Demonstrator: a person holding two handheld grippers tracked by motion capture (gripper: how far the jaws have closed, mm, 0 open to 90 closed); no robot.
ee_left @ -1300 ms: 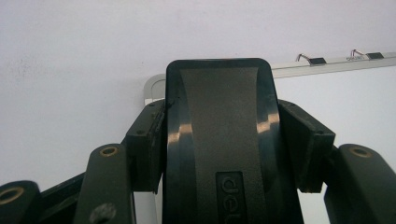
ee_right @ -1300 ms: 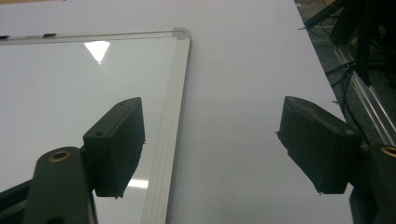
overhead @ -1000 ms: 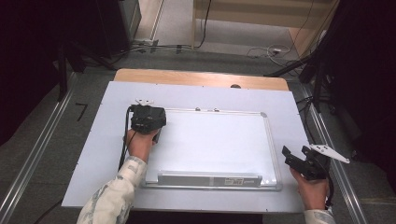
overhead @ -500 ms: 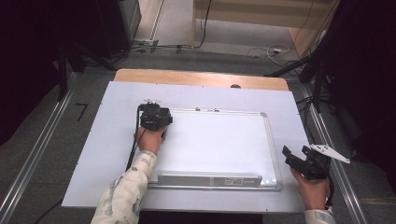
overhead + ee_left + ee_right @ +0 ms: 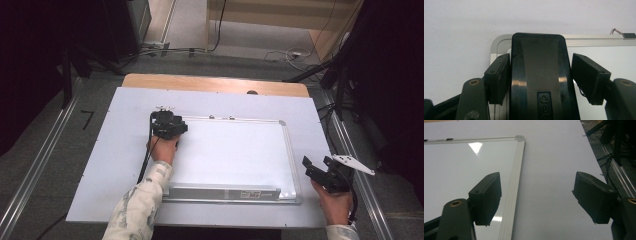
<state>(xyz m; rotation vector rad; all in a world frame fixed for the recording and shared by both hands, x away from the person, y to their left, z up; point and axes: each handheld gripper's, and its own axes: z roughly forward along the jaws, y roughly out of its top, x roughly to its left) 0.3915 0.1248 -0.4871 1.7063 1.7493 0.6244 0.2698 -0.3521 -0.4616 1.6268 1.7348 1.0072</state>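
Left gripper: over the far left corner of the whiteboard, hand behind it, cable trailing down along the sleeve.
Left jaws: look at this, an eraser sits right between them. The left pad is hard against the eraser's side; the right pad stands a sliver off it. So, closing around it, one side touching, not fully clamped as far as I can see.
Eraser: black, long, lying on the board's top left corner, its far end reaching the silver frame. Embossed lettering on its near end, too cropped to read.
Right gripper: down at the board's near right corner, off the frame, over the white table.
Right jaws: spread wide and holding nothing. In the right gripper view the left pad hangs over the board's right frame, the right pad over bare table.
Whiteboard: flat on the table, tray rail along its near edge, surface wiped clean with a light glare on it.
Table: white sheet on a wooden top, grey floor and cables beyond.
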